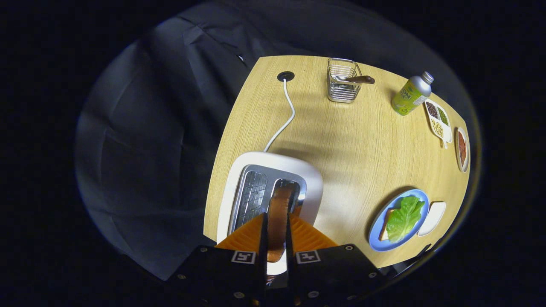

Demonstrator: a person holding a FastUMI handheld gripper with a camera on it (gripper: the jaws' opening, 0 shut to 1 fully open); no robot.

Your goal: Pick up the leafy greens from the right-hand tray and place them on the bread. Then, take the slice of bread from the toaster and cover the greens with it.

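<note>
My gripper [276, 221] is shut on a brown slice of bread [279, 209], held edge-on between the fingers right above the white toaster [313, 179]. The slice sits over the toaster's right slot; its left slot is bare. To the right, a blue plate [377, 238] carries another slice of bread [386, 228] with the leafy greens [405, 217] lying on top of it. Most of that lower slice is hidden under the leaf.
A small white tray [433, 217] lies beside the blue plate. Far across the wooden table [362, 145] stand a wire basket [342, 81] with a brown-handled tool, a green bottle [411, 94], a divided dish of beans [438, 119] and an oval dish [462, 149]. The toaster's white cord [288, 111] runs to a grommet.
</note>
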